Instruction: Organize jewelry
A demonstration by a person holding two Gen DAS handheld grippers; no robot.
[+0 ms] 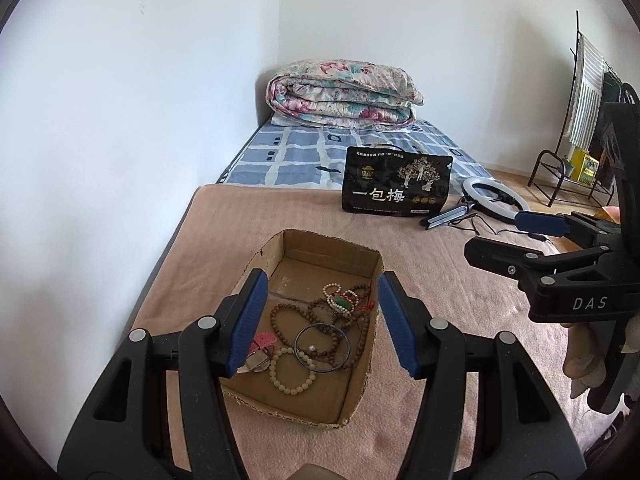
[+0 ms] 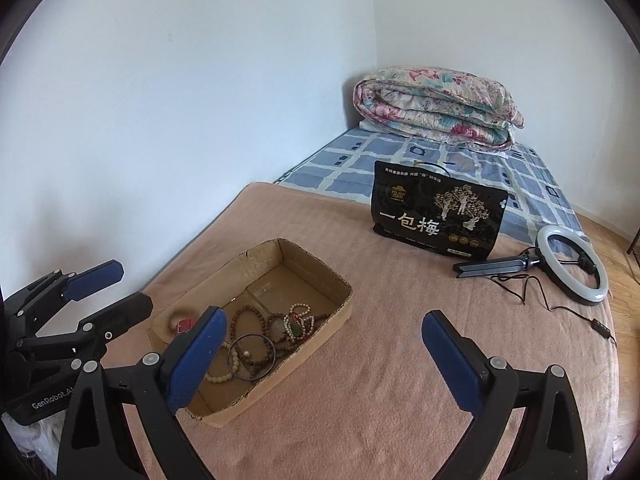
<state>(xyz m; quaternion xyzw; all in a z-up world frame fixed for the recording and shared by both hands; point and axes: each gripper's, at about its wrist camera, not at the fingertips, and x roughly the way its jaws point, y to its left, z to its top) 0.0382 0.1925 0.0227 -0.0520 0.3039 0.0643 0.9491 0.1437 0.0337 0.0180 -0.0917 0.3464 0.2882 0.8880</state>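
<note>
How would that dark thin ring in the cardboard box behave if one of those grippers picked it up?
The dark bangle looks like a rigid hoop, so it should probably keep its shape rather than droop like the bead bracelets. It looks thin and smooth, so it might slip between the pads. It overlaps the beads, so lifting may drag them.

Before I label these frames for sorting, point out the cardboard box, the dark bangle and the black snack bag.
cardboard box (image 1: 370, 300), left wrist view, on its right wall.
dark bangle (image 2: 234, 372), right wrist view, on its lower-left rim.
black snack bag (image 2: 436, 216), right wrist view, on its printed front.
</note>
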